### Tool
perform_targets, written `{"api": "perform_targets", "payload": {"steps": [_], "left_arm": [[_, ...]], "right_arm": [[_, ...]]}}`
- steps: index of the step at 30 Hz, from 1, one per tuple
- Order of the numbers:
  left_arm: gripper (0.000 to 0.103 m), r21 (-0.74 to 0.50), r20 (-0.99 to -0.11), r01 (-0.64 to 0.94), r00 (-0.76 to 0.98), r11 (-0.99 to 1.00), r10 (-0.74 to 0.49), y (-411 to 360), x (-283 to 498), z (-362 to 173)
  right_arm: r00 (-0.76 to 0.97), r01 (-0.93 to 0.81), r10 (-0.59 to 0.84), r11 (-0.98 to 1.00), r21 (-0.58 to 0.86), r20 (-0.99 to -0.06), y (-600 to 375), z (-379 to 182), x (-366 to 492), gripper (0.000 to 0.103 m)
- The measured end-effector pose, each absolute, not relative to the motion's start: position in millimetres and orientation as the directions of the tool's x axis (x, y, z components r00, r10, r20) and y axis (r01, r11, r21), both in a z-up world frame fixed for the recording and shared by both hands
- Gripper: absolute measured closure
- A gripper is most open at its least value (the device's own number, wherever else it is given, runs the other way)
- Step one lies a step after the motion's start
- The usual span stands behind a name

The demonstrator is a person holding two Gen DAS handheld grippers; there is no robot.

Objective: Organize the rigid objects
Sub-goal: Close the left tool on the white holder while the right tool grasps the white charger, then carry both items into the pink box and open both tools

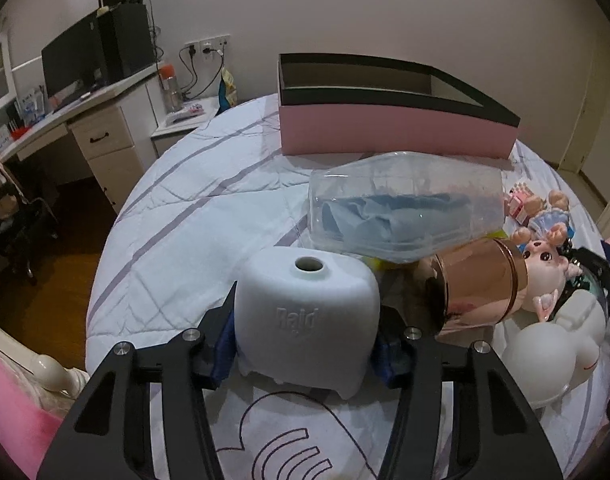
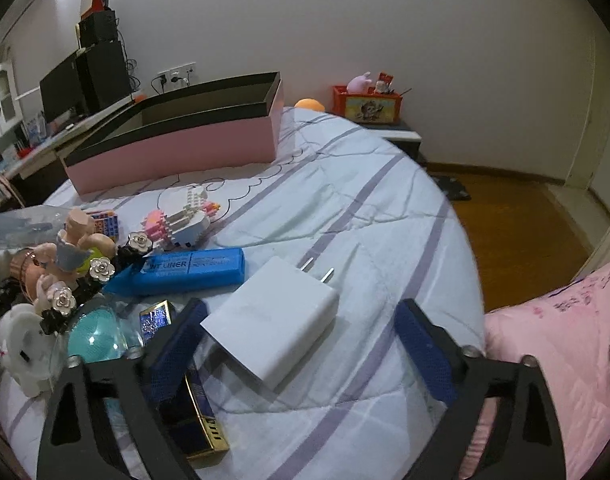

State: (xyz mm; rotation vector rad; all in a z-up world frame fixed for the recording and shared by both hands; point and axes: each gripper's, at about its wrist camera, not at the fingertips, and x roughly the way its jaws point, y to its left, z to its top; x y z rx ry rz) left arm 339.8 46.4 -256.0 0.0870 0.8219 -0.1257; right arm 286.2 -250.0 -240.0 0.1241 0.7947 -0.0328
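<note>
My left gripper (image 1: 307, 332) is shut on a white Raid plug-in device (image 1: 305, 320) and holds it upright over the bed quilt. A pink box with a black rim (image 1: 393, 130) stands open at the far side of the bed; it also shows in the right wrist view (image 2: 177, 148). My right gripper (image 2: 301, 344) is open, its blue pads on either side of a white power adapter (image 2: 273, 316) lying on the quilt, prongs pointing away. The left pad (image 2: 177, 344) is close to the adapter; the right pad is well apart from it.
A clear plastic container with blue cloth (image 1: 405, 216), a rose-gold tin (image 1: 477, 284), dolls (image 1: 545, 264) and a white toy (image 1: 553, 344) lie right of the Raid device. A blue box (image 2: 177, 272), a brick toy (image 2: 185, 216), a gold-edged case (image 2: 201, 420) and a teal ball (image 2: 93, 336) lie left of the adapter. A desk stands left.
</note>
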Motion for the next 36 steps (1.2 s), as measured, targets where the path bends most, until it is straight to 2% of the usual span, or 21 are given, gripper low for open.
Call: {"api": "perform_targets", "payload": {"steps": [2, 3, 4, 14, 24, 28, 33, 36], "left_arm": [[0.049, 0.029, -0.733, 0.148, 0.675, 0.989, -0.079, 46.0, 339.6, -255.2], [0.049, 0.029, -0.727, 0.150, 0.681, 0.988, -0.082, 46.1, 338.4, -254.5], [0.049, 0.021, -0.723, 0.154, 0.684, 0.988, -0.091, 46.4, 336.9, -253.7], [0.049, -0.080, -0.699, 0.149, 0.696, 0.986, -0.162, 57.7, 321.6, -245.6], [0.049, -0.060, -0.641, 0.158, 0.750, 0.986, -0.159, 51.3, 314.3, -212.5], [0.049, -0.087, -0.625, 0.183, 0.756, 0.979, -0.197, 49.9, 317.1, -199.0], [0.049, -0.017, -0.603, 0.183, 0.782, 0.983, -0.156, 40.0, 326.8, -177.9], [0.049, -0.037, -0.603, 0.194, 0.778, 0.980, -0.177, 38.1, 330.1, -170.3]], "right_arm": [[0.699, 0.069, 0.025, 0.992, 0.103, -0.714, -250.1, -239.2, 287.3, 0.026], [0.702, 0.063, 0.027, 0.993, 0.100, -0.712, -249.5, -238.6, 286.8, 0.037], [0.702, 0.061, 0.025, 0.994, 0.095, -0.711, -248.7, -239.0, 287.1, 0.039], [0.709, 0.031, 0.086, 0.988, 0.153, -0.700, -258.4, -235.1, 283.8, 0.039], [0.743, -0.037, 0.121, 0.989, 0.140, -0.658, -239.9, -207.7, 287.5, 0.039], [0.747, -0.088, 0.167, 0.984, 0.152, -0.644, -229.8, -195.6, 296.1, 0.039], [0.759, -0.152, 0.203, 0.979, 0.135, -0.619, -211.6, -176.0, 312.7, 0.039], [0.755, -0.186, 0.230, 0.973, 0.136, -0.614, -202.6, -168.7, 323.6, 0.039]]}}
